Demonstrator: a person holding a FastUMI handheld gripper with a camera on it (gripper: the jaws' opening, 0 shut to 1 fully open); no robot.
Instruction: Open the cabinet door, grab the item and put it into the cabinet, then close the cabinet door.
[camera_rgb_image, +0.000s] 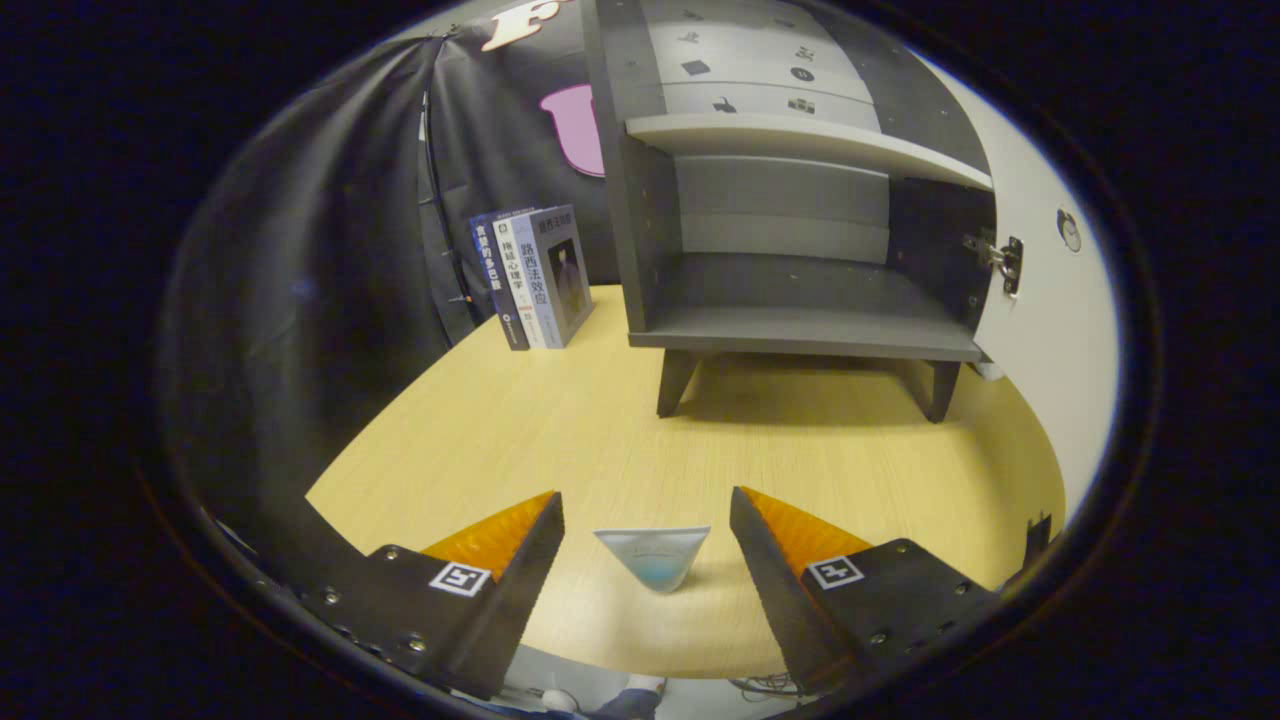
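Gripper view. Item 1: gripper (646, 512), nearest the camera, its two fingers (520, 560) spread wide apart and pressing on nothing; each finger carries a small square marker patch on its upper face. Item 2: triangular item (652, 556), pale with a bluish lower tip, standing on the table (520, 430) point downward, placed between the two fingers and touching neither; a clear gap shows on each side. Item 3: table, light wood grain with a rounded near edge, bearing all the listed things. Item 4: cabinet (790, 250), dark grey, on short angled legs, beyond the fingers at roughly 12 to 1 o'clock from the triangular item and well apart from it; it has a lower compartment with a bare floor, a pale shelf (800, 140) above, and a back panel carrying small dark marks higher up. Item 5: cabinet door (1050, 330), white, swung fully open at the cabinet's right side, about 2 o'clock from the item, with a metal hinge (995, 258) at the joint and a small round fitting on its face. Item 6: books (535, 275), three upright volumes side by side, spines forward, at about 11 o'clock from the item, just left of the cabinet against the booth's dark cloth wall (330, 260).
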